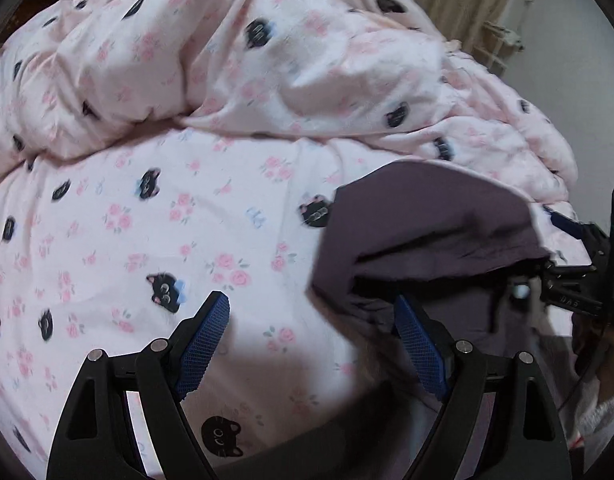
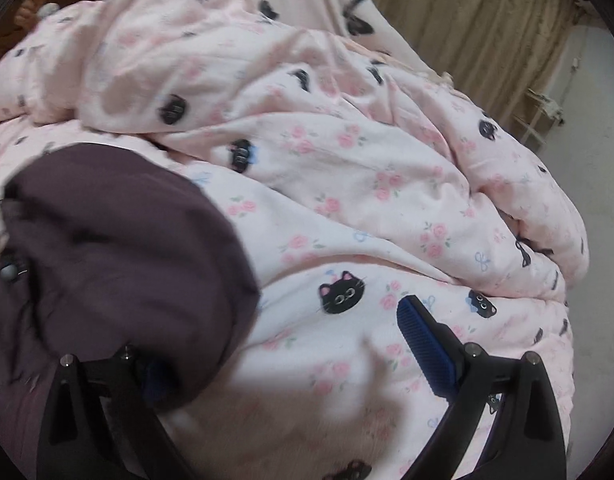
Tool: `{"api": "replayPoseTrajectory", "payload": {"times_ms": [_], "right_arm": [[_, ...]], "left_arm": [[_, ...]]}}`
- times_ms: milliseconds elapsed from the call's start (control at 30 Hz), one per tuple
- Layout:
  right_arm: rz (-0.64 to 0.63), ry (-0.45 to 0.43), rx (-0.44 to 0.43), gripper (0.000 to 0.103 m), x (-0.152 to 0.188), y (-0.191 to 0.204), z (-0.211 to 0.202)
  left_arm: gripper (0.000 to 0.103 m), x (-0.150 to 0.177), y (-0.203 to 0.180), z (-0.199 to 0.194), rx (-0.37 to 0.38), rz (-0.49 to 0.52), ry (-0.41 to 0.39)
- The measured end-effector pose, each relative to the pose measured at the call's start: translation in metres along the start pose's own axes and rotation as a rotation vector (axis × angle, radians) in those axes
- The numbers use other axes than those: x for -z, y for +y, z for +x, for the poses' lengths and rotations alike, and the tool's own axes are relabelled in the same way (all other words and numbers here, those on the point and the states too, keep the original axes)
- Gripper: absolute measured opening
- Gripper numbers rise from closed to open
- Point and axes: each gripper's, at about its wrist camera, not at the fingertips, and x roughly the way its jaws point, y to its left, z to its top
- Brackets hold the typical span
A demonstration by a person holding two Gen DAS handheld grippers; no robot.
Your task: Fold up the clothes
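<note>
The left gripper (image 1: 311, 320) is hovering over the bed (image 1: 147, 220) with its jaws spread wide, the purple garment (image 1: 427, 232) draping over its right fingertip. In the right wrist view the garment (image 2: 119, 240) is hiding the left finger of the right gripper (image 2: 275, 344), whose jaws are standing apart, clamping nothing visible.

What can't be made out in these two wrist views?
- Left wrist view: the purple garment runs behind the left gripper and off the lower edge, so its type and full outline stay unknown.
- Right wrist view: the garment drapes over the left finger of the right gripper; whether any cloth is gripped is unclear.
- Both views: motion blur smears the cat-print bedding.
</note>
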Motion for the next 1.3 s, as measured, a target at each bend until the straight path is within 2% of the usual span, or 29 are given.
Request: {"api": "replayPoseTrajectory", "payload": {"times_ms": [200,267,333,400,467,533,633,733,867,967,1100,1167,1300], "right_arm": [[0.009,-0.109,-0.175,0.099,0.003,-0.005,-0.046],[0.05,-0.168,-0.179,0.099,-0.008,-0.009,-0.057],[0.071,-0.188,-0.137,0.099,-0.021,-0.008,-0.057],[0.069,-0.172,-0.079,0.099,-0.031,-0.002,-0.047],[0.031,-0.111,-0.044,0.099,-0.036,0.009,-0.027],[-0.049,0.031,-0.034,0.099,-0.029,0.028,0.004],[-0.13,0.148,-0.045,0.099,-0.003,0.046,0.032],[-0.128,0.141,-0.052,0.099,0.007,0.047,0.034],[-0.093,0.065,-0.092,0.099,-0.003,0.034,0.013],[-0.053,-0.01,-0.171,0.099,-0.023,0.02,-0.008],[0.021,-0.062,-0.322,0.099,-0.049,0.013,-0.021],[0.018,-0.074,-0.437,0.099,-0.056,0.024,-0.029],[-0.045,-0.058,-0.713,0.098,-0.052,0.058,-0.046]], "left_arm": [[0.082,-0.014,-0.001,-0.017,0.056,-0.022,-0.085],[0.082,-0.019,-0.001,-0.022,0.075,-0.03,-0.113],[0.082,-0.014,-0.005,-0.007,0.037,0.001,-0.069],[0.082,-0.007,-0.01,0.012,-0.012,0.04,-0.011],[0.082,0.0,-0.015,0.031,-0.062,0.079,0.048],[0.082,0.013,-0.022,0.051,-0.142,0.162,0.125],[0.082,0.024,-0.026,0.064,-0.186,0.215,0.175],[0.082,0.02,-0.025,0.057,-0.157,0.201,0.166],[0.082,0.011,-0.02,0.034,-0.084,0.181,0.121],[0.082,0.006,-0.014,0.021,-0.045,0.171,0.114],[0.082,0.008,-0.009,0.019,-0.077,0.193,0.133],[0.082,0.011,-0.007,0.019,-0.096,0.22,0.152],[0.082,0.001,0.006,0.01,-0.139,0.181,0.085]]}}
